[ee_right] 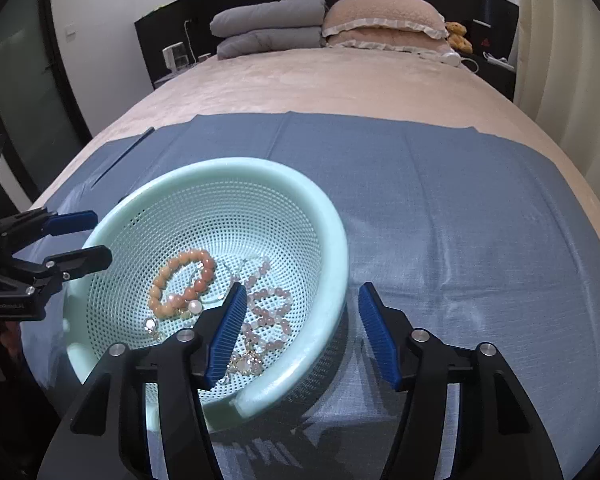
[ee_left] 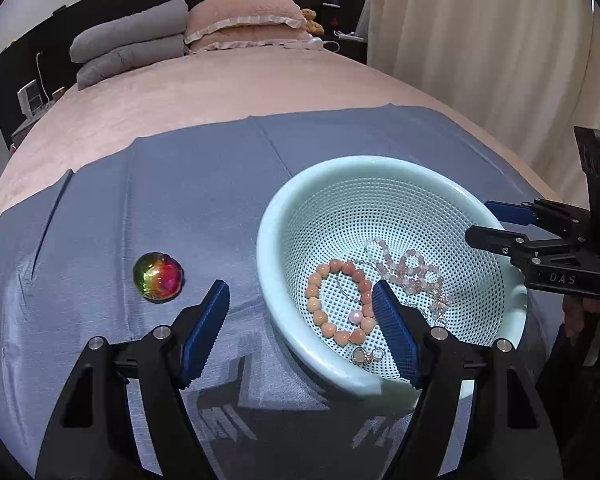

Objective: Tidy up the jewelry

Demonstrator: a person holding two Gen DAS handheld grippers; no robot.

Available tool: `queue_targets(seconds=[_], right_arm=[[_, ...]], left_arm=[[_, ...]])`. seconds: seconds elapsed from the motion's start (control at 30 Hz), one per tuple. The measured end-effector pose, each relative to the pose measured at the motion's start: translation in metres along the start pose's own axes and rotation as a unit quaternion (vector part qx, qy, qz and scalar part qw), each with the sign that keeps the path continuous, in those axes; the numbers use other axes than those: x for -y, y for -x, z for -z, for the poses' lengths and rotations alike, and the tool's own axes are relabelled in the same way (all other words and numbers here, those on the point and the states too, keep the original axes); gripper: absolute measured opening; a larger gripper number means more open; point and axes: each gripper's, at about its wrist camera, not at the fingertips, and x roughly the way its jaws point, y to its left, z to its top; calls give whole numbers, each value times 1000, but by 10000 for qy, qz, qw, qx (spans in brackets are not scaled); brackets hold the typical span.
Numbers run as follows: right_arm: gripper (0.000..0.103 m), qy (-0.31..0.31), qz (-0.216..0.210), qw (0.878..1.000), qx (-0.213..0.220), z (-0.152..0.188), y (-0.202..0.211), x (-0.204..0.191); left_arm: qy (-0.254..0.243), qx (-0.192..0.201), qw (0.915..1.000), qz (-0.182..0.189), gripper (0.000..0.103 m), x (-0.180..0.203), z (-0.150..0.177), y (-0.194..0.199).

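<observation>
Holding jewelry: basket point(ee_left: 284, 216), grippers apart.

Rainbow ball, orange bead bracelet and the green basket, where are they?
rainbow ball point(ee_left: 158, 277), left wrist view, middle of the ball.
orange bead bracelet point(ee_left: 315, 303), left wrist view, bead on its left side.
green basket point(ee_right: 336, 240), right wrist view, bare right rim.

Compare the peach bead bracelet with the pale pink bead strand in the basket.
The peach bead bracelet has large, opaque beads and lies as an open ring; the pale pink bead strand has smaller, translucent beads and lies bunched in loops. Both rest inside the mint perforated basket.
</observation>
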Motion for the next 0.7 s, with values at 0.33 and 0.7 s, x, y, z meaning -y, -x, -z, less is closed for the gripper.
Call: queue_targets(seconds=[0.33, 0.7], right_arm=[[87, 186, 16, 9929, 1172, 26, 44, 20], [90, 792, -54, 9749, 2079, 78, 65, 22]], left_arm=[[41, 965, 9952, -125, 95, -7, 32, 35], [73, 2059, 9782, -263, 97, -3, 81, 46]])
